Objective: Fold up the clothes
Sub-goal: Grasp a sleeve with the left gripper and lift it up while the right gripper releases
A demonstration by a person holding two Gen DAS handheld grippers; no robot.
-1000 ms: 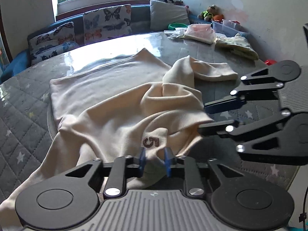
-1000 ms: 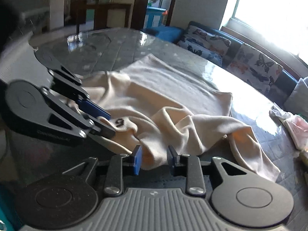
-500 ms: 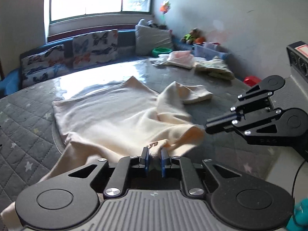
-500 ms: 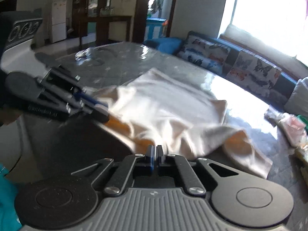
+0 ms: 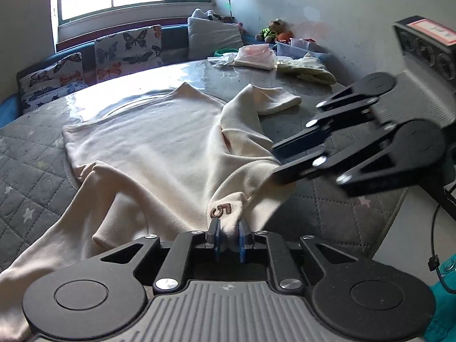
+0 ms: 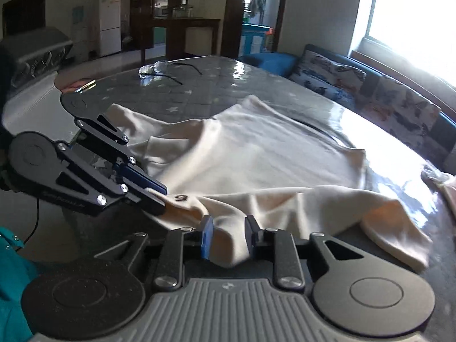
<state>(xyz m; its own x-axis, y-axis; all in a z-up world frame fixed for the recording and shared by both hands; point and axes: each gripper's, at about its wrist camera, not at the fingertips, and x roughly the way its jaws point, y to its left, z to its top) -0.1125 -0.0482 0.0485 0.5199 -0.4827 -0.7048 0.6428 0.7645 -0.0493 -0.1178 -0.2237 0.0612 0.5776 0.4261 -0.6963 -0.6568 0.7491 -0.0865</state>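
Note:
A cream long-sleeved garment [image 5: 156, 148] lies spread on the grey quilted table [image 5: 28, 156], its near edge bunched and lifted. My left gripper [image 5: 228, 235] is shut on a fold of it just below a brown "5" mark [image 5: 220, 210]. In the right wrist view the same garment [image 6: 270, 156] runs from my left gripper [image 6: 159, 199] to my right gripper [image 6: 228, 235]. The right gripper's fingers stand apart, with a fold of cloth hanging between them. From the left wrist view my right gripper [image 5: 273, 161] comes in from the right, its lower finger touching the hem. One sleeve [image 5: 273, 99] trails toward the back.
Other clothes [image 5: 256, 57] and a yellowish heap [image 5: 307, 67] sit at the table's far side. Butterfly cushions [image 5: 128, 48] line a sofa under the window. Spectacles [image 6: 159, 69] rest on the far table [image 6: 199, 91]. The table's edge [image 5: 393, 208] is close on the right. Teal cloth [image 6: 14, 285] shows at the lower left.
Both grippers closed on the garment's near edge and pulled it up and toward me. Since half a second ago the right gripper's fingers have spread apart again; the left still pinches the fold.

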